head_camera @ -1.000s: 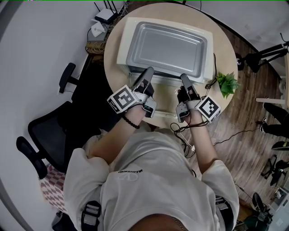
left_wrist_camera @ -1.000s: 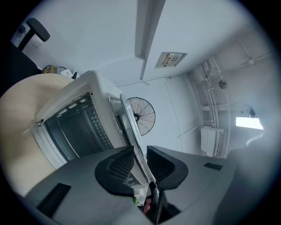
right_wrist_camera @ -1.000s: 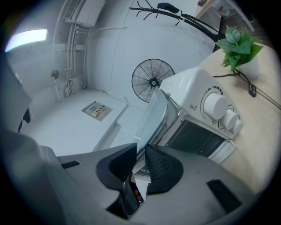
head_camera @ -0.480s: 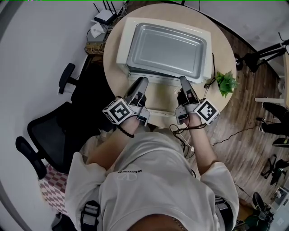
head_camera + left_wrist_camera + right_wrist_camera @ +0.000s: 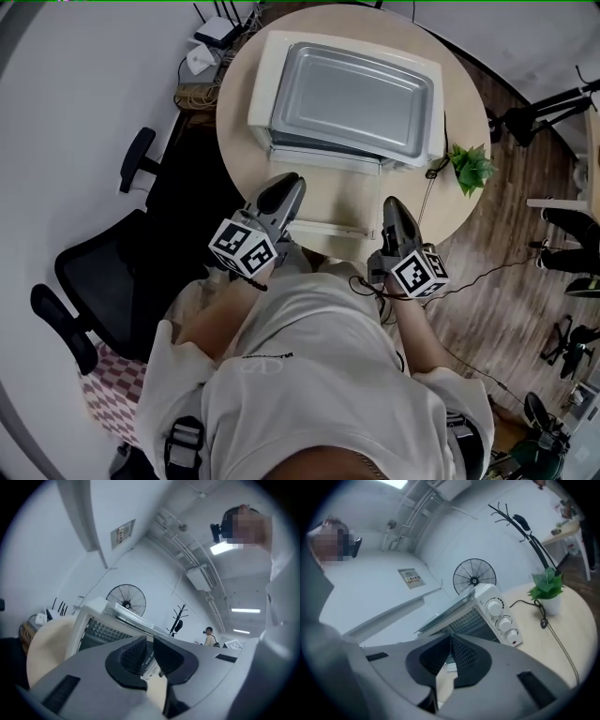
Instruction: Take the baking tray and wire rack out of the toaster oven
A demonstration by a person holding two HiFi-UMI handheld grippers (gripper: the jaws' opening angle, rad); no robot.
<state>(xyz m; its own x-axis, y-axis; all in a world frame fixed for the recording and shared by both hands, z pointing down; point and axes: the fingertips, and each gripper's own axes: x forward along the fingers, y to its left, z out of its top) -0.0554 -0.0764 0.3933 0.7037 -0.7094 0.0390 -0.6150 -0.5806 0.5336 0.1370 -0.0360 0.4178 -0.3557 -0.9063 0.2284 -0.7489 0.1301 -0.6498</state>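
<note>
Round table carries the toaster oven, just ahead of both fingers.

no text can be read here. the shirt has a short printed line across its chest, too small to make out. a wall notice is only a blur of lines. the toaster oven knobs carry fine marks, too small to read.

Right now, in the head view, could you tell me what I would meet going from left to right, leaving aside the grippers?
A black office chair, white router, toaster oven, potted plant.
</note>
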